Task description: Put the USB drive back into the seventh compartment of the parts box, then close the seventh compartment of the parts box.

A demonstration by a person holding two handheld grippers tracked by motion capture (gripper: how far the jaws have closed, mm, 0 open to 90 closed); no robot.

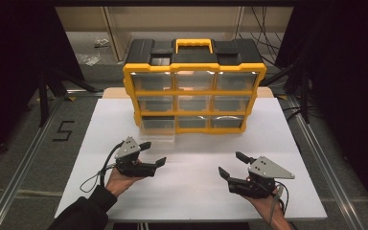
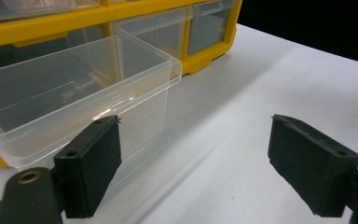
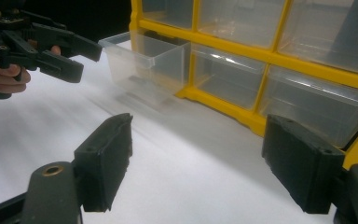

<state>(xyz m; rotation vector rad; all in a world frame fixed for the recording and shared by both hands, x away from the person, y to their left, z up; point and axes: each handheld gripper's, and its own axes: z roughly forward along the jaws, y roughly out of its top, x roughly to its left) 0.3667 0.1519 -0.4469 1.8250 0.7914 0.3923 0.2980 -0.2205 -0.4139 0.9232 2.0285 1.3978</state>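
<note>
One clear plastic drawer (image 2: 74, 88) sticks half out of the yellow organizer's (image 1: 194, 88) bottom-left slot, frame centre; looks light, thin-walled, slippery, so pinch its front lip. Left gripper (image 1: 148, 154) and right gripper (image 1: 233, 164) both gape wide, empty.

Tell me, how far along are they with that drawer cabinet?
One step looks done: the bottom-left clear drawer sticks out of the yellow cabinet, while the other drawers sit flush. Nothing is in hand: the left gripper is open near that drawer without touching it, and the right gripper is open over the white table. The drawer looks empty, so whatever it was opened for is probably still to come.
</note>
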